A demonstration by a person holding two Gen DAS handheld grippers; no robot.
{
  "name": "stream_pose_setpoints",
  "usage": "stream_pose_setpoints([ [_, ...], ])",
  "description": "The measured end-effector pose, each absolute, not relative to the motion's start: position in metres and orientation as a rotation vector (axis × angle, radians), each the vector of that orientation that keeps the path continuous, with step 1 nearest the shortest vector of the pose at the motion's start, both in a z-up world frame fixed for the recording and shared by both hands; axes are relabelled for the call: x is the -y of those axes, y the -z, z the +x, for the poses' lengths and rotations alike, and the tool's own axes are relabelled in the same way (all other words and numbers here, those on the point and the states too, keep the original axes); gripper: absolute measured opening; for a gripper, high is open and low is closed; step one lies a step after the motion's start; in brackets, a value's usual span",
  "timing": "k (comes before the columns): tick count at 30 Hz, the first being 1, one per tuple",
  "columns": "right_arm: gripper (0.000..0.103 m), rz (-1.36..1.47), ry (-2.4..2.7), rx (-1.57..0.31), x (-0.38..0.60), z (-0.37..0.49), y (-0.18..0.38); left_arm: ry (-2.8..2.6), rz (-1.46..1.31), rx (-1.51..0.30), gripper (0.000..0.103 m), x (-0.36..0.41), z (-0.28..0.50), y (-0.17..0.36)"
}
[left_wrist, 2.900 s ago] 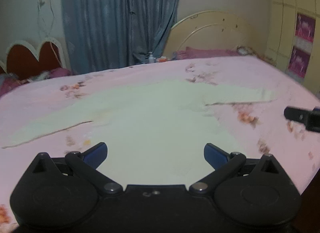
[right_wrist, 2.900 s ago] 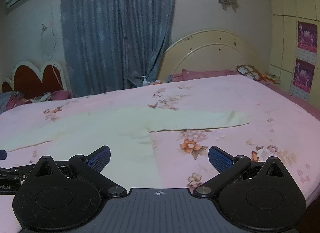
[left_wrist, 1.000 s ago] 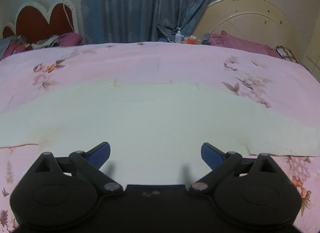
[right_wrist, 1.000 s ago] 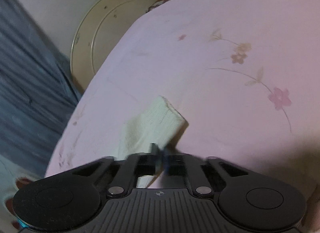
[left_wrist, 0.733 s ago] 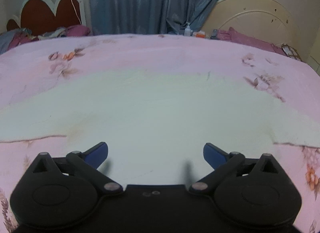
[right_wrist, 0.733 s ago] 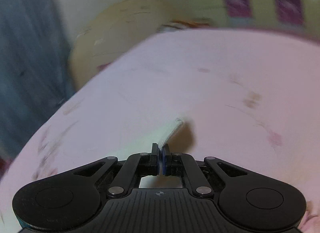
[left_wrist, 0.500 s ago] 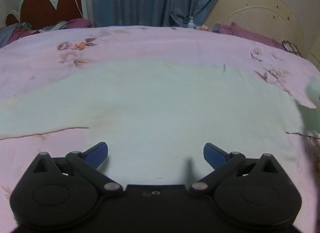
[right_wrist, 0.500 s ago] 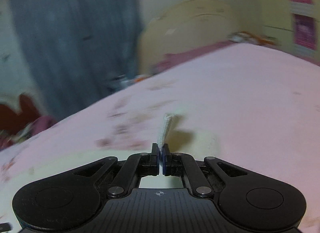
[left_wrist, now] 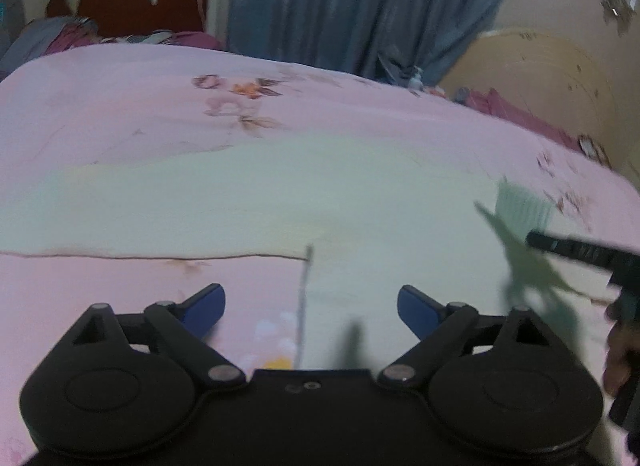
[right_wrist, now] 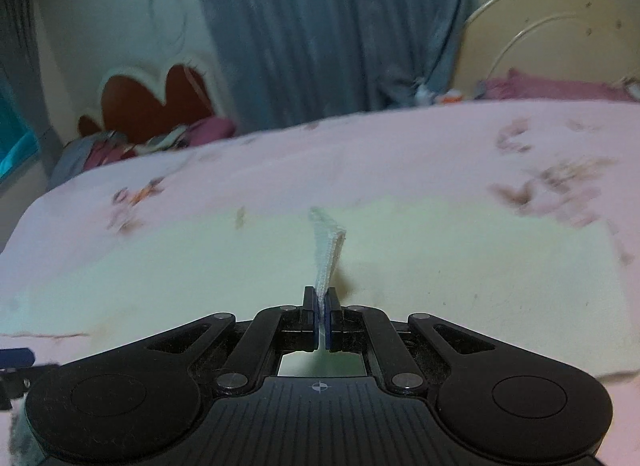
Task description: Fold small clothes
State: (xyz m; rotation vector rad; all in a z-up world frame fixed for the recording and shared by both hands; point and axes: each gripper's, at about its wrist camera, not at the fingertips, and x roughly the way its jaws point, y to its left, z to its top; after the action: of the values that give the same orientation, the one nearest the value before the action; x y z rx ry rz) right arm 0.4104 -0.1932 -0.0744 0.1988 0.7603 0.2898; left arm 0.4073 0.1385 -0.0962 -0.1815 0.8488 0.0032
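A pale cream long-sleeved garment (left_wrist: pixel 280 201) lies spread flat on the pink floral bed sheet (left_wrist: pixel 120 113); it also shows in the right wrist view (right_wrist: pixel 460 258). My right gripper (right_wrist: pixel 322 318) is shut on the cuff of the garment's right sleeve (right_wrist: pixel 328 250) and holds it lifted over the garment's body. In the left wrist view the lifted sleeve (left_wrist: pixel 520 221) hangs at the right, held by the right gripper (left_wrist: pixel 536 240). My left gripper (left_wrist: pixel 310 306) is open and empty, low over the garment's left side near the armpit.
The bed's cream headboard (left_wrist: pixel 532 77) and a pink pillow (right_wrist: pixel 560 87) are at the far right. Grey-blue curtains (right_wrist: pixel 332 29) hang behind. A red heart-shaped headboard (left_wrist: pixel 144 5) with piled clothes stands at the far left.
My right gripper has carried the sleeve cuff from the bed's right side in over the garment's body. My left gripper has shifted left toward the left armpit, still open.
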Motion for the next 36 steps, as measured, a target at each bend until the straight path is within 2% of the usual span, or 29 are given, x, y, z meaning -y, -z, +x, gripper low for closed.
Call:
stream_pose_setpoints([
  [4,0.002,0.182,-0.341,-0.787,0.167,0.415,0.085,0.001,-0.233,-0.84,0.087,-0.157,0.408,0.096],
  [11,0.002,0.08,-0.39,-0.824,0.132,0.418,0.103,0.067,-0.295,-0.832,0.092,-0.153,0.42,0.094],
  [12,0.007,0.051,-0.38,-0.82,0.131,0.416,0.101,0.083,-0.298,-0.83,0.092,-0.148,0.424,0.094],
  [13,0.024,0.036,-0.369,-0.812,0.132,0.412,0.099,0.103,-0.297,-0.83,0.089,-0.142,0.429,0.095],
  [14,0.037,0.044,-0.364,-0.795,0.138,0.407,0.096,0.124,-0.295,-0.833,0.08,-0.136,0.433,0.096],
  [15,0.054,0.069,-0.355,-0.772,0.146,0.402,0.093,0.151,-0.29,-0.841,0.076,-0.128,0.438,0.098],
  [16,0.054,0.087,-0.34,-0.765,0.155,0.398,0.092,0.178,-0.285,-0.851,0.07,-0.12,0.444,0.1],
  [18,0.054,0.112,-0.311,-0.764,0.176,0.389,0.09,0.234,-0.292,-0.869,0.066,-0.103,0.457,0.108],
  [20,0.049,0.165,-0.285,-0.758,0.202,0.379,0.088,0.273,-0.311,-0.914,0.051,-0.088,0.471,0.119],
  [21,0.034,0.191,-0.25,-0.771,0.216,0.377,0.089,0.281,-0.314,-0.933,0.048,-0.082,0.478,0.126],
  [22,0.025,0.215,-0.222,-0.782,0.228,0.375,0.09,0.285,-0.315,-0.956,0.044,-0.076,0.485,0.132],
  [28,0.025,0.293,-0.122,-0.826,0.283,0.363,0.097,0.303,-0.317,-0.948,0.026,-0.052,0.505,0.145],
  [31,0.025,0.329,-0.078,-0.838,0.3,0.363,0.101,0.318,-0.294,-0.949,0.007,-0.042,0.509,0.147],
  [36,0.025,0.377,-0.066,-0.847,0.313,0.363,0.104,0.284,-0.285,-0.851,0.007,-0.055,0.497,0.123],
])
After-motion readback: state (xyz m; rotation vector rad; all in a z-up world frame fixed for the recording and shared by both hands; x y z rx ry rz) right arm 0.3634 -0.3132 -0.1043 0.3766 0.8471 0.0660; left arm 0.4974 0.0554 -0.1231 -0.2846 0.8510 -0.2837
